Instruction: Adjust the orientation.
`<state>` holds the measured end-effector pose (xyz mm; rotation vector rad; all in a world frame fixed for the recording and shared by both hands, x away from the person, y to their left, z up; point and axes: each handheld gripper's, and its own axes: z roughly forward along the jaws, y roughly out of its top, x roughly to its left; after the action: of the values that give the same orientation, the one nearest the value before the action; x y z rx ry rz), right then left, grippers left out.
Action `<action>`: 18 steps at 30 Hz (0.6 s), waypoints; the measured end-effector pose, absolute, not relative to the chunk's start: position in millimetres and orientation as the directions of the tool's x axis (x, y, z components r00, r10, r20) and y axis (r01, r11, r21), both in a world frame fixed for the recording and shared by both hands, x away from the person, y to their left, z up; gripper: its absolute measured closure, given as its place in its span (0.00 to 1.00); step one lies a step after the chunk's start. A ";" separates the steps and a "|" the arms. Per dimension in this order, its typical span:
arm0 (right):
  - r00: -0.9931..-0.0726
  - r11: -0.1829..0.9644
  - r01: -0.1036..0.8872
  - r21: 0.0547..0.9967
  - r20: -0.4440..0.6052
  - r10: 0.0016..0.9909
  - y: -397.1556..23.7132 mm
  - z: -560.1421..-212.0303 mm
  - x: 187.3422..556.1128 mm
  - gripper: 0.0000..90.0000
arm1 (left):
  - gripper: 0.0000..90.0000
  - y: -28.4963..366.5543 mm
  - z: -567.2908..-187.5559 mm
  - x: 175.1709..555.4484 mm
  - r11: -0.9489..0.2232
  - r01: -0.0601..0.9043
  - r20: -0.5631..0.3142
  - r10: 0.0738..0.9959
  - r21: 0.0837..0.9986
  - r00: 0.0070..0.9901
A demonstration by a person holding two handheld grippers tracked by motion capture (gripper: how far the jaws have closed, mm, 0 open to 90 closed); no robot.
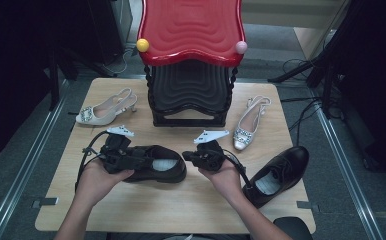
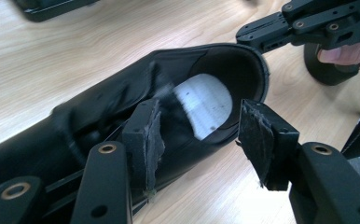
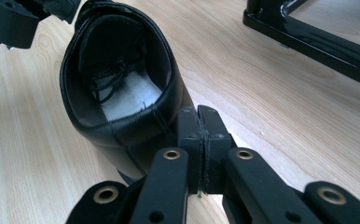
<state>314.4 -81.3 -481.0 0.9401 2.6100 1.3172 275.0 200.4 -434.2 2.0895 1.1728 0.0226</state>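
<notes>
So the black shoe is lying flat on the wooden table, right in front of the red and black stool, sitting between both grippers. The left gripper is hovering over the laced front half with its jaws standing apart, nothing pinched between the pads. The right gripper is sitting just beside the heel end with its jaws pressed together on nothing. A second black shoe is lying off to the right, near a silver slingback
</notes>
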 end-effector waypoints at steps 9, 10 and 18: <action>-0.813 0.452 0.496 0.741 0.214 0.542 -74.2 -482.5 322.0 1.00 | 0.84 235.8 -440.2 268.1 -0.252 0.761 -0.318 0.797 0.598 0.514; -0.816 0.454 0.491 0.743 0.212 0.537 -74.0 -482.7 322.7 1.00 | 0.90 240.3 -443.4 268.4 -0.245 0.764 -0.320 0.800 0.596 0.507; -0.819 0.463 0.490 0.739 0.208 0.534 -72.2 -482.4 325.0 1.00 | 1.00 255.9 -473.8 274.2 -0.256 0.806 -0.319 0.822 0.534 0.472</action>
<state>325.0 -72.2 -482.4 0.9254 2.6412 1.3068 274.2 255.9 -473.8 2.0733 1.3442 0.0317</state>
